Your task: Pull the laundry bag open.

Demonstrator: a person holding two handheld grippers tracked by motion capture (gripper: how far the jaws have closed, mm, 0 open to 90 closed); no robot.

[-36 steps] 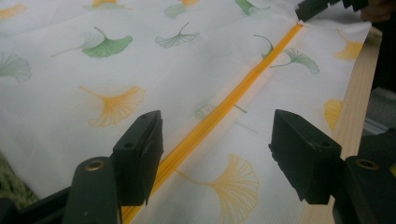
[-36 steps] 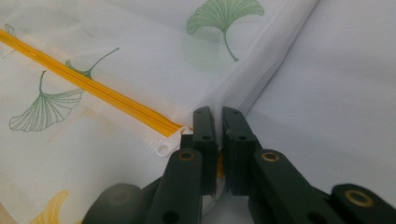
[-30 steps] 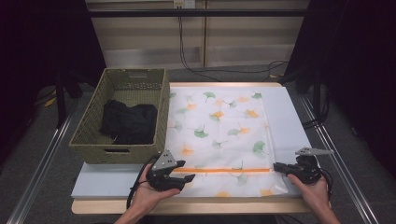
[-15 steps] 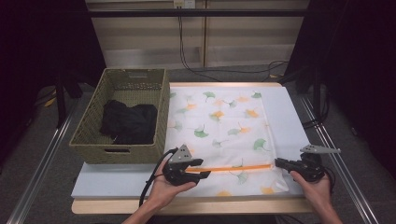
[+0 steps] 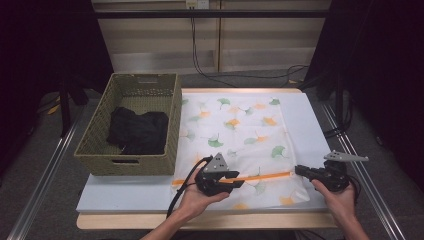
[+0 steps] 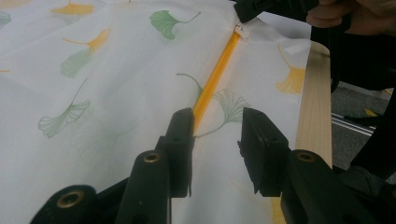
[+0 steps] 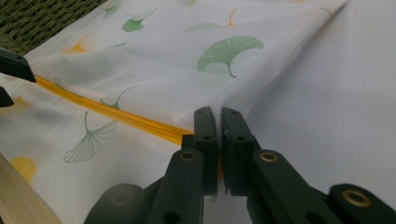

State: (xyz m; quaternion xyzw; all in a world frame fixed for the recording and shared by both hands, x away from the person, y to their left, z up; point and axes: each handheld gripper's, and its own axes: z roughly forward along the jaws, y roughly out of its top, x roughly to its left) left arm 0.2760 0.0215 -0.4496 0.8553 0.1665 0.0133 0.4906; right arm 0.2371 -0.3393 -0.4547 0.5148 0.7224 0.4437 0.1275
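The left claw (image 5: 239,181) slides rightward along the orange zipper (image 5: 265,176) of a ginkgo-print fabric bag (image 5: 235,135) lying flat on the desk (image 5: 125,192), its jaws narrowing around the zipper, not yet pinching. The right claw (image 5: 299,170) clamps the zipper's far end, apparently steadying it for zipping.

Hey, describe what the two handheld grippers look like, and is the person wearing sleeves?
Both the left gripper and right gripper are black, each with two flat black jaws carrying brass-coloured rivets. A grey three-cornered plate sits on top of each, and a black cable loops from the left one. The forearms are bare; no sleeves in view.
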